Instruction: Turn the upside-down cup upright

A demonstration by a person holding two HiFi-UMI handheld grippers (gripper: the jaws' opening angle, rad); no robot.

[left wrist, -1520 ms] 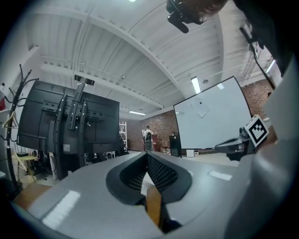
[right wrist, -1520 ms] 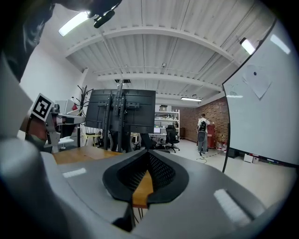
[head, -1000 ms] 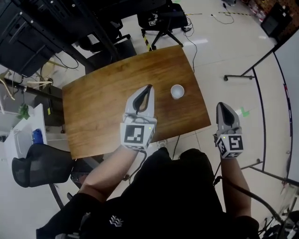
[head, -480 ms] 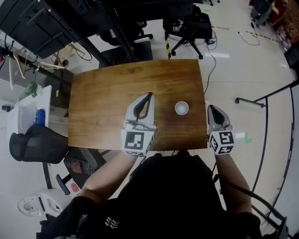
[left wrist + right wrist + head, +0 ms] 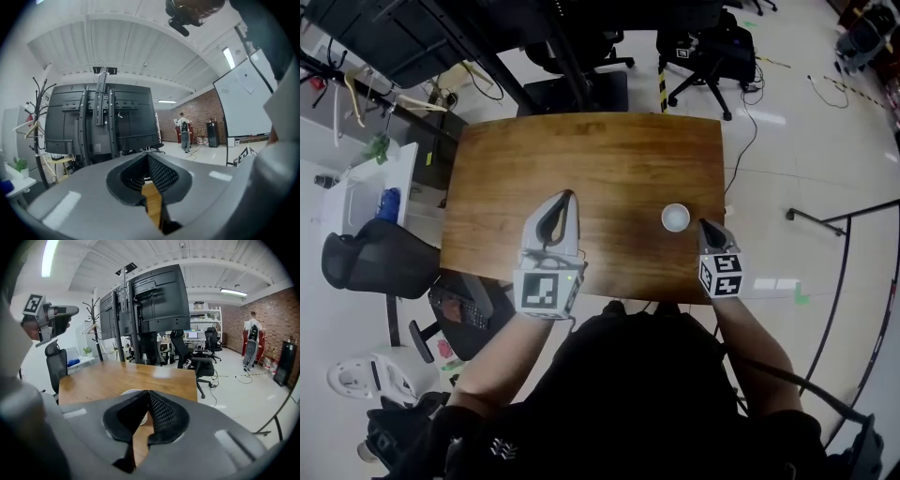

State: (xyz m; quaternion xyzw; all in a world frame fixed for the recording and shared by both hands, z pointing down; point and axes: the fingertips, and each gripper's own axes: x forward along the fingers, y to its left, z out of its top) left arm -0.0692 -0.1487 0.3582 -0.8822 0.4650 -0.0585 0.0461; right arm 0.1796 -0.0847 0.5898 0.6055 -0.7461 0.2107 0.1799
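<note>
A small white cup (image 5: 675, 217) stands on the wooden table (image 5: 591, 159), near its right front corner; from above it shows a plain round white top. My right gripper (image 5: 704, 225) is shut and empty, its tips just right of the cup and close to it. In the right gripper view the cup (image 5: 129, 392) peeks out from behind the shut jaws (image 5: 147, 393). My left gripper (image 5: 567, 195) hovers over the table's left front part, shut with nothing in it, well apart from the cup. In the left gripper view the jaws (image 5: 147, 155) meet over a strip of the wood.
Black office chairs (image 5: 703, 47) and a dark screen stand (image 5: 150, 301) lie beyond the table's far edge. Another black chair (image 5: 370, 262) and a white cabinet (image 5: 370, 187) stand to the left. The table's right edge drops to bare floor with cables.
My right gripper has come down and in from beyond the table's right edge to beside the cup. The left gripper has shifted left. Both stayed shut.
</note>
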